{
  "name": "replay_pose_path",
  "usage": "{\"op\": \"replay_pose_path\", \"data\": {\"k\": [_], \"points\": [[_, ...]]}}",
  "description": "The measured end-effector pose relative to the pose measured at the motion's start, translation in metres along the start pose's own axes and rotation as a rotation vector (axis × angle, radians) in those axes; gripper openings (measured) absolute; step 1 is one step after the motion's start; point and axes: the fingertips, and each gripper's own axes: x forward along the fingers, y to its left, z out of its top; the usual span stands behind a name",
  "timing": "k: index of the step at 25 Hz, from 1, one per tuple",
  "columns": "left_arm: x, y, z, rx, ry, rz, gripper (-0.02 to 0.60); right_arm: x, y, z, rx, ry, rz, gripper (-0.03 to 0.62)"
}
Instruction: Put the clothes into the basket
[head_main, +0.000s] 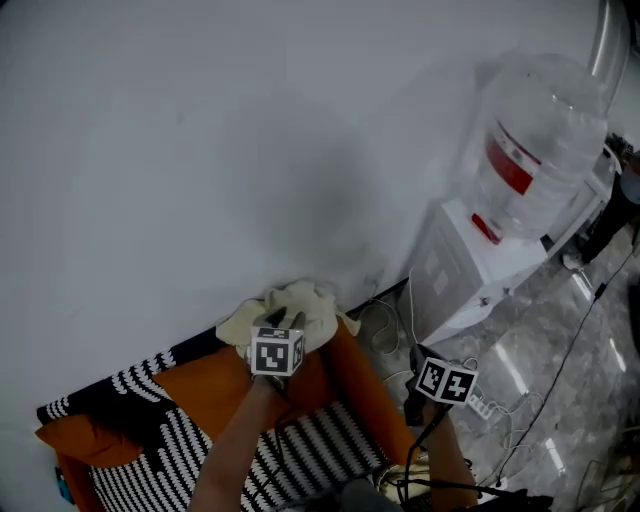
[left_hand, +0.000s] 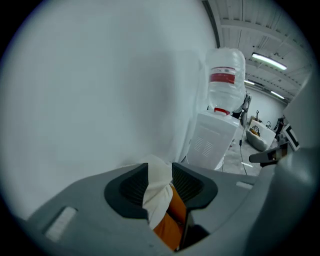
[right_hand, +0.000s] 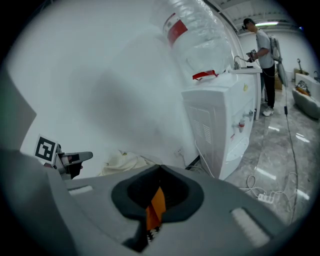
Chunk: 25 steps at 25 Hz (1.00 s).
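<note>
A large orange garment (head_main: 205, 388) with black-and-white striped panels is held up in front of a white wall, spread between both grippers. My left gripper (head_main: 284, 328) is shut on its upper edge together with a cream cloth (head_main: 292, 305), which bunches over the jaws. In the left gripper view the cream cloth (left_hand: 158, 186) and the orange fabric (left_hand: 170, 226) fill the gap of the left gripper (left_hand: 160, 182). My right gripper (right_hand: 159, 186) is shut on a fold of orange fabric (right_hand: 157, 202); in the head view the right gripper (head_main: 418, 402) is at the garment's right edge. No basket is in view.
A white water dispenser (head_main: 470, 270) with a big clear bottle (head_main: 540, 150) stands against the wall at the right. Cables and a power strip (head_main: 482, 405) lie on the glossy floor beside it. A person (right_hand: 265, 60) stands far off behind the dispenser.
</note>
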Motion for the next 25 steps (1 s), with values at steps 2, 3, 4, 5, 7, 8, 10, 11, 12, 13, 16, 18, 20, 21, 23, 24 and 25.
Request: {"op": "replay_pose_path", "data": {"k": [2, 3, 4, 5, 7, 8, 10, 11, 12, 13, 16, 18, 20, 21, 23, 24, 25], "points": [[0.016, 0.005, 0.003, 0.036, 0.020, 0.007, 0.160, 0.012, -0.004, -0.001, 0.002, 0.015, 0.002, 0.003], [0.025, 0.006, 0.003, 0.066, 0.032, 0.008, 0.160, 0.018, -0.007, -0.002, 0.004, 0.024, 0.002, 0.003], [0.033, 0.007, 0.004, 0.106, 0.045, 0.006, 0.160, 0.023, -0.011, -0.004, 0.007, 0.034, 0.001, 0.003], [0.040, 0.007, 0.005, 0.152, 0.059, 0.002, 0.160, 0.027, -0.014, -0.007, 0.011, 0.044, -0.001, 0.003], [0.051, 0.007, 0.006, 0.239, 0.093, -0.009, 0.160, 0.037, -0.020, -0.013, 0.019, 0.066, -0.003, 0.003], [0.056, 0.008, 0.006, 0.279, 0.108, -0.018, 0.160, 0.041, -0.022, -0.017, 0.023, 0.077, -0.003, 0.003], [0.066, 0.010, 0.007, 0.349, 0.141, -0.037, 0.160, 0.050, -0.025, -0.024, 0.033, 0.097, -0.003, 0.003], [0.070, 0.011, 0.007, 0.380, 0.160, -0.046, 0.160, 0.054, -0.027, -0.027, 0.039, 0.106, -0.002, 0.003], [0.075, 0.013, 0.006, 0.408, 0.182, -0.056, 0.160, 0.058, -0.029, -0.030, 0.045, 0.114, -0.001, 0.003], [0.080, 0.014, 0.005, 0.433, 0.204, -0.066, 0.161, 0.062, -0.030, -0.032, 0.051, 0.122, 0.000, 0.003], [0.094, 0.015, 0.002, 0.494, 0.257, -0.103, 0.161, 0.072, -0.034, -0.039, 0.070, 0.140, 0.003, 0.003], [0.102, 0.013, 0.000, 0.544, 0.284, -0.140, 0.167, 0.079, -0.037, -0.042, 0.081, 0.149, 0.004, 0.003], [0.109, 0.013, -0.002, 0.602, 0.310, -0.166, 0.173, 0.084, -0.039, -0.046, 0.089, 0.157, 0.005, 0.003], [0.113, 0.014, -0.003, 0.631, 0.324, -0.173, 0.178, 0.087, -0.040, -0.048, 0.092, 0.160, 0.005, 0.003], [0.119, 0.019, -0.006, 0.680, 0.356, -0.187, 0.179, 0.092, -0.041, -0.052, 0.099, 0.165, 0.006, 0.003], [0.122, 0.022, -0.010, 0.697, 0.378, -0.199, 0.179, 0.094, -0.041, -0.054, 0.103, 0.166, 0.007, 0.003], [0.124, 0.024, -0.015, 0.710, 0.403, -0.214, 0.178, 0.096, -0.042, -0.057, 0.108, 0.168, 0.008, 0.003]]}}
